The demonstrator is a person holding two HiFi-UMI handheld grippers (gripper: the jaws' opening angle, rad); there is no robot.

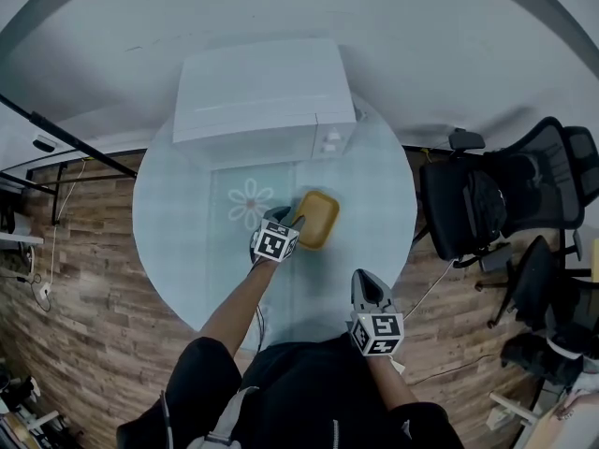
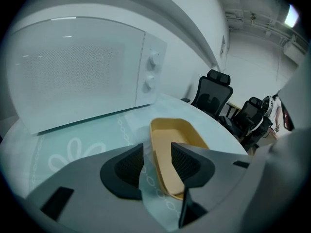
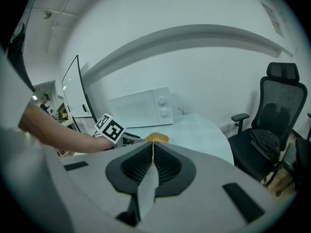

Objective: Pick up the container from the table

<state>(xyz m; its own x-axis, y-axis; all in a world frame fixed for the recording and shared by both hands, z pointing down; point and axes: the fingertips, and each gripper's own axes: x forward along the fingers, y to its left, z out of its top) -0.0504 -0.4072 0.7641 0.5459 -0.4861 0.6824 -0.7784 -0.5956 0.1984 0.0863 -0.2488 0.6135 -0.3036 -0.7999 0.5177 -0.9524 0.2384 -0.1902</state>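
A shallow yellow container (image 1: 319, 219) lies near the middle of the round glass table (image 1: 164, 251), in front of the microwave. My left gripper (image 1: 289, 220) is at the container's near-left rim. In the left gripper view the left gripper (image 2: 156, 148) is open and its jaws straddle the side wall of the container (image 2: 180, 142), one pad inside and one outside, with a gap on the outer side. My right gripper (image 1: 366, 279) hovers over the table's near right edge, apart from the container. Seen from its own camera, the right gripper (image 3: 152, 153) is shut on nothing.
A white microwave (image 1: 264, 96) stands at the back of the table. A pale placemat with a flower print (image 1: 249, 203) lies under the container's left side. Black office chairs (image 1: 468, 204) stand to the right of the table, on a wood floor (image 1: 84, 251).
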